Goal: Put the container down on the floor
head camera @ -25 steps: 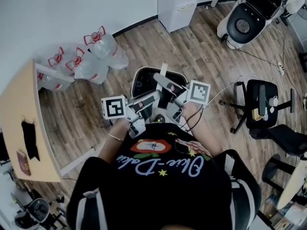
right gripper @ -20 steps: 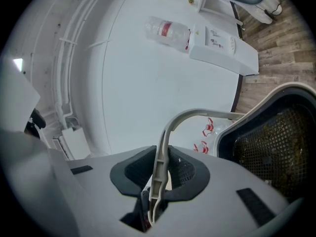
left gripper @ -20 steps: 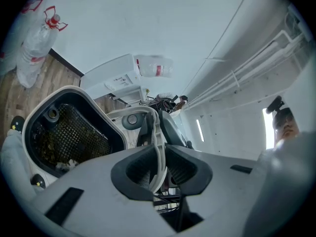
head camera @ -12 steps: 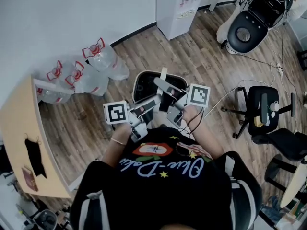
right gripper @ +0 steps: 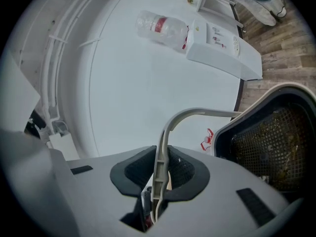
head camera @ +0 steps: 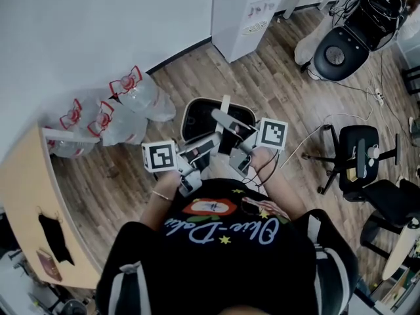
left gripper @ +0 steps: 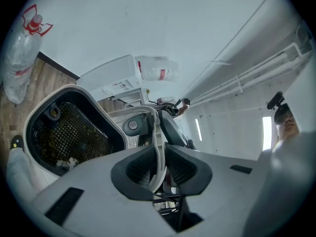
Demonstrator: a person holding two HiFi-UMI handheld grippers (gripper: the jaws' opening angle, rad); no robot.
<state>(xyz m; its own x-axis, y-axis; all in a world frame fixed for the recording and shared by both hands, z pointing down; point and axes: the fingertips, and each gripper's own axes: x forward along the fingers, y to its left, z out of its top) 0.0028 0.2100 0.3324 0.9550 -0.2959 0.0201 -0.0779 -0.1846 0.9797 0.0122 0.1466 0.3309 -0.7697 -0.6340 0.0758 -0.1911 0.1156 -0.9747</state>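
I carry the container (head camera: pixel 191 115), a white bin with a black inside and a mesh basket, above the wooden floor. Both grippers hold its thin white handle (head camera: pixel 225 104). The left gripper (head camera: pixel 214 139) reaches in from the lower left, the right gripper (head camera: pixel 218 116) from the right. In the left gripper view the left gripper (left gripper: pixel 157 168) is shut on the handle (left gripper: pixel 156 127), with the container (left gripper: pixel 74 132) to its left. In the right gripper view the right gripper (right gripper: pixel 160 174) clamps the handle (right gripper: pixel 190 115), and the container (right gripper: pixel 269 142) shows at the right.
Several large water bottles (head camera: pixel 134 97) lie by the wall at the left. A white water dispenser (head camera: pixel 246 8) stands ahead. A wooden table (head camera: pixel 26 202) is at the left, an office chair (head camera: pixel 357 156) and cables at the right, a black seat (head camera: pixel 338 54) beyond.
Both grippers have carried the container along; bottles and table slid down and left in the head view, and more of the dispenser shows. The grips on the handle are unchanged.
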